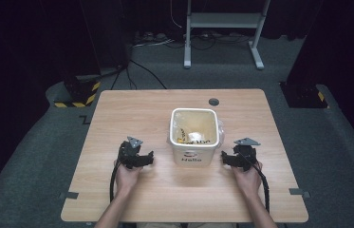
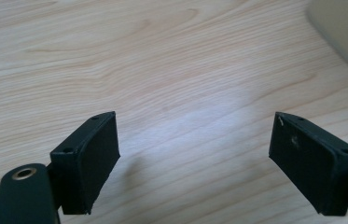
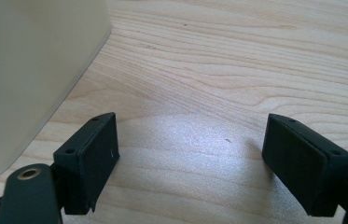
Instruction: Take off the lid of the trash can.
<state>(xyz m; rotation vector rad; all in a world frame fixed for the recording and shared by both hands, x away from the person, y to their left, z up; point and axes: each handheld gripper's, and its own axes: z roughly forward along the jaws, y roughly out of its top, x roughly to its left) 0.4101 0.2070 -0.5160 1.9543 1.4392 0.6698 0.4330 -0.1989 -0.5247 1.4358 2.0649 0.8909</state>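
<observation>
A white square bin (image 1: 194, 154) with "Hello" on its front stands in the middle of the wooden table (image 1: 132, 107); a clear bag lines it and some pale stuff (image 1: 195, 137) lies inside. My left gripper (image 1: 151, 158) rests low over the table just left of the bin, jaws apart and empty. My right gripper (image 1: 223, 158) sits just right of the bin, also open with nothing between its pads. In the left gripper view the gripper (image 2: 192, 161) frames bare wood, the bin (image 2: 344, 32) at the top right. In the right gripper view the gripper (image 3: 190, 161) has the bin wall (image 3: 27, 74) at its left.
A small dark round disc (image 1: 213, 101) lies near the table's far edge. Grey metal clips (image 1: 70, 195) (image 1: 299, 192) sit on the table's left and right front edges. Beyond the table stand a white frame (image 1: 222, 28), cables and yellow-black striped bases (image 1: 77, 95).
</observation>
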